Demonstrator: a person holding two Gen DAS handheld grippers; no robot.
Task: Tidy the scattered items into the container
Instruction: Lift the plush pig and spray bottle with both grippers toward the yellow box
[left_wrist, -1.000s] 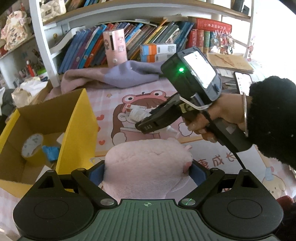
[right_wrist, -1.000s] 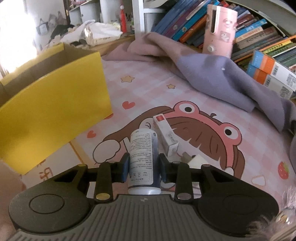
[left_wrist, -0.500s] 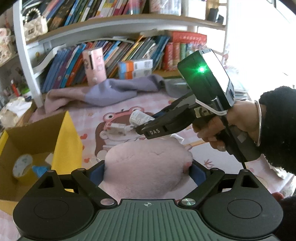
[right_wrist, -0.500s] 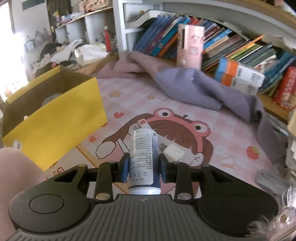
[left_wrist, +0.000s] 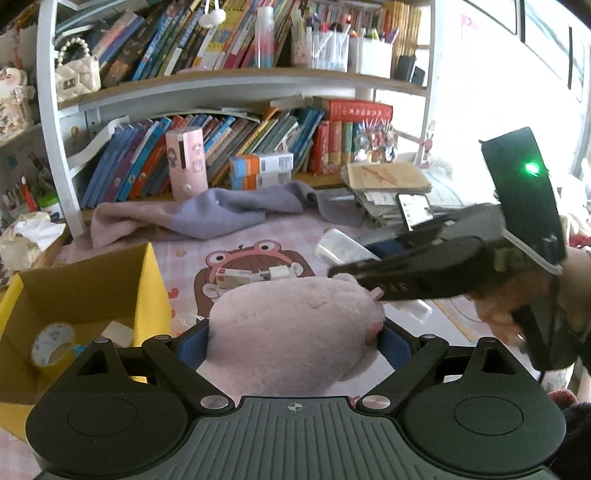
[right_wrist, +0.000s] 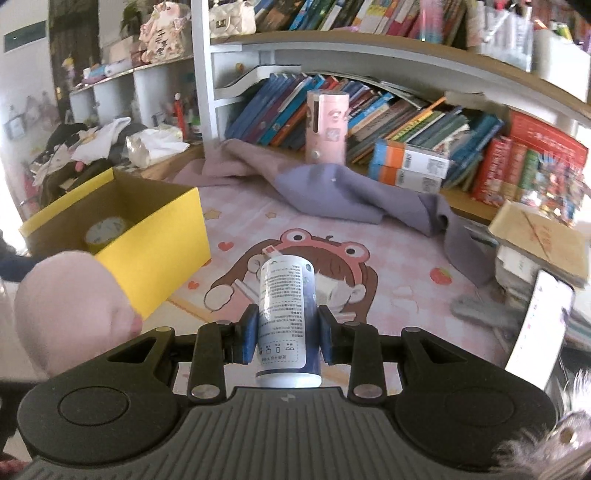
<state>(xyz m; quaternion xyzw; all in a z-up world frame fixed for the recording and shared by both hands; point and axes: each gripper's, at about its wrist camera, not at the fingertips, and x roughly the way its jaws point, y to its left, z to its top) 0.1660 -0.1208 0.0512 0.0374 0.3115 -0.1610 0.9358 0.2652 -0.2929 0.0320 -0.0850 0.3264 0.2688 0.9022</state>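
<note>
- The bookshelf (left_wrist: 236, 92) fills the back of both views, with rows of leaning books and a pink cylinder box (left_wrist: 184, 166) that stands upright on the desk in front of the lower row.
- The pink checked desk mat (right_wrist: 388, 254), with a cartoon girl in a frog hat printed on it, covers the desk under everything.
- A purple and mauve cloth (left_wrist: 207, 214) lies crumpled at the far edge of the mat, just before the books.
- The yellow cardboard box (left_wrist: 147, 288) stands open on the left part of the mat; inside it I see a roll of tape (left_wrist: 51, 347) and some small pieces that I cannot identify.
- The pink plush toy (left_wrist: 295, 332) is clamped between the blue pads of the left gripper (left_wrist: 295, 339), whose jaws stand wide around its soft body; it is up over the mat, to the right of the box.
- The right gripper (right_wrist: 284, 332) is clenched on a white and blue bottle (right_wrist: 286, 314), which stands upright between the pads, raised above the mat and the cartoon print.
- A hand (left_wrist: 517, 310) in a dark sleeve holds the handle of this right tool, seen from the left camera.
- Two orange and blue cartons (right_wrist: 406, 166) lie stacked by the books.
- A small white and red carton (left_wrist: 236, 277) lies on the cartoon face, well apart from the box.
</note>
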